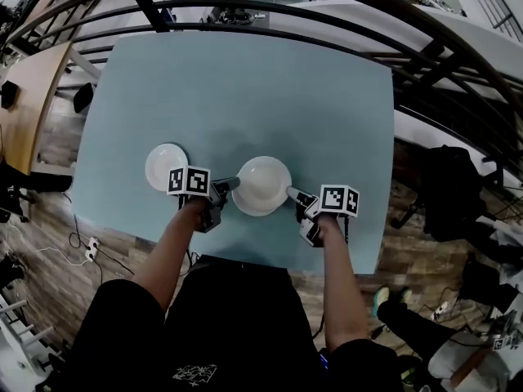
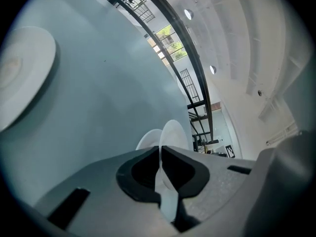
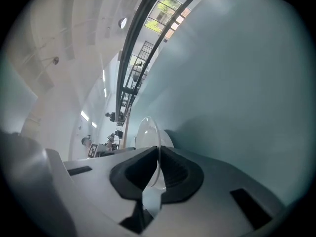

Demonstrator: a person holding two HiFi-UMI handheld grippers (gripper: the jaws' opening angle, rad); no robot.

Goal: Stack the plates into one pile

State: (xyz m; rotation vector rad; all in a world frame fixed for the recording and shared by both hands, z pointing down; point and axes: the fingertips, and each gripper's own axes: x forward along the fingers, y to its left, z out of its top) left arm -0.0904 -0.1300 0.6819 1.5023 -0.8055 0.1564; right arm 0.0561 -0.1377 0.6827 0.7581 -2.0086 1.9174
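A deep white plate (image 1: 261, 184) hangs just above the pale blue table (image 1: 245, 88) near its front edge, held from both sides. My left gripper (image 1: 233, 184) is shut on the plate's left rim, my right gripper (image 1: 292, 192) on its right rim. In the left gripper view the thin white plate rim (image 2: 173, 132) runs up between the closed jaws of the left gripper (image 2: 160, 149). The right gripper view shows the plate rim (image 3: 147, 130) pinched the same way by the right gripper (image 3: 158, 152). A smaller white plate (image 1: 166, 167) lies flat on the table left of the held one; this smaller plate (image 2: 22, 73) fills the left gripper view's left side.
A black metal railing (image 1: 343, 11) curves round the table's far and right sides. Wooden floor with cables (image 1: 90, 247) lies to the left, dark bags (image 1: 453, 190) to the right. The person's black-clad body (image 1: 237, 325) stands against the table's front edge.
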